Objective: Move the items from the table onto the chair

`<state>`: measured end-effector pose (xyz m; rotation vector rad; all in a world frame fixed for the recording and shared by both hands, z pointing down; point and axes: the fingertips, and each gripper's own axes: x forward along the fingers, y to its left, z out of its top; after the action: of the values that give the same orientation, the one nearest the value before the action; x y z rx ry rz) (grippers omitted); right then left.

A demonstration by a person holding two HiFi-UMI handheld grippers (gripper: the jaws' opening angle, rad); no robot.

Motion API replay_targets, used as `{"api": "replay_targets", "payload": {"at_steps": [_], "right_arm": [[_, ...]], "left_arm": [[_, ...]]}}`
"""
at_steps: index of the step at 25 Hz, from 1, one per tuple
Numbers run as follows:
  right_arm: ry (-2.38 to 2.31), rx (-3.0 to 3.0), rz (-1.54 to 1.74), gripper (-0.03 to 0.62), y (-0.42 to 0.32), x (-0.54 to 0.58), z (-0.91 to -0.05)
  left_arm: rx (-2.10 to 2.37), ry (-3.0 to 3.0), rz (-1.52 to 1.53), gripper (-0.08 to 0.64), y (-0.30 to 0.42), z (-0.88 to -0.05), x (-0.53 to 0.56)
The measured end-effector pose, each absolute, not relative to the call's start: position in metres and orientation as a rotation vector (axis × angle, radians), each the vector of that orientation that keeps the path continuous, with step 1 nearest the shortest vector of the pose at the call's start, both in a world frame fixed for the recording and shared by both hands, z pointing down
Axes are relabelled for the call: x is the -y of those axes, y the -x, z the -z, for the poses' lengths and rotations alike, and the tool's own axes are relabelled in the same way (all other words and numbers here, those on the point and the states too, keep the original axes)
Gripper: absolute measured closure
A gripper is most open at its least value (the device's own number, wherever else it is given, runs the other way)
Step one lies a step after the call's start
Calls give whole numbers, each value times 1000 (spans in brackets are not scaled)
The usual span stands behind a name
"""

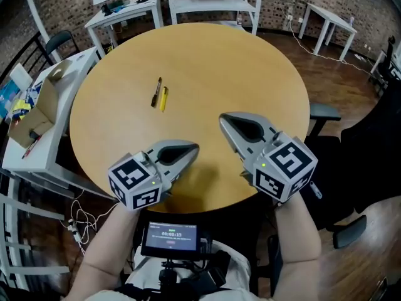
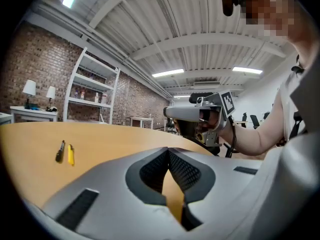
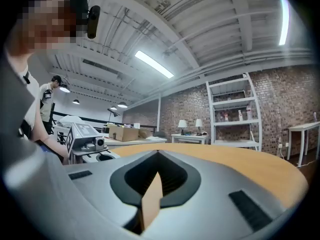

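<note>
A black pen (image 1: 156, 92) and a short yellow item (image 1: 163, 98) lie side by side on the round wooden table (image 1: 250, 61), left of its middle. In the left gripper view the black pen (image 2: 60, 151) and the yellow item (image 2: 71, 155) show far off to the left. My left gripper (image 1: 194, 148) hovers over the table's near edge, shut, with nothing between its jaws (image 2: 168, 151). My right gripper (image 1: 223, 119) is beside it, a little further in, also shut and empty (image 3: 158, 154). Both are well short of the two items. A black office chair (image 1: 369, 149) stands to the table's right.
A white side table with a cardboard box (image 1: 37, 115) stands at the left. White desks with lamps (image 1: 122, 11) and a shelf unit (image 1: 213, 2) line the brick wall behind. Cables (image 1: 78, 221) lie on the floor at the lower left. A small screen (image 1: 170, 237) hangs at the person's chest.
</note>
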<state>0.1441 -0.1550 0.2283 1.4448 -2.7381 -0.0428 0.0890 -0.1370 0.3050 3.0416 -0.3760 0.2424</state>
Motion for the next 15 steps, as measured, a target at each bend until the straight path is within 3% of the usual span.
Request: {"api": "replay_targets", "payload": {"at_steps": [15], "right_arm": [[-1160,2853,12,584,-24,192,-248]], "left_arm": [[590,-3005,-221,555,13,-308,174]]}}
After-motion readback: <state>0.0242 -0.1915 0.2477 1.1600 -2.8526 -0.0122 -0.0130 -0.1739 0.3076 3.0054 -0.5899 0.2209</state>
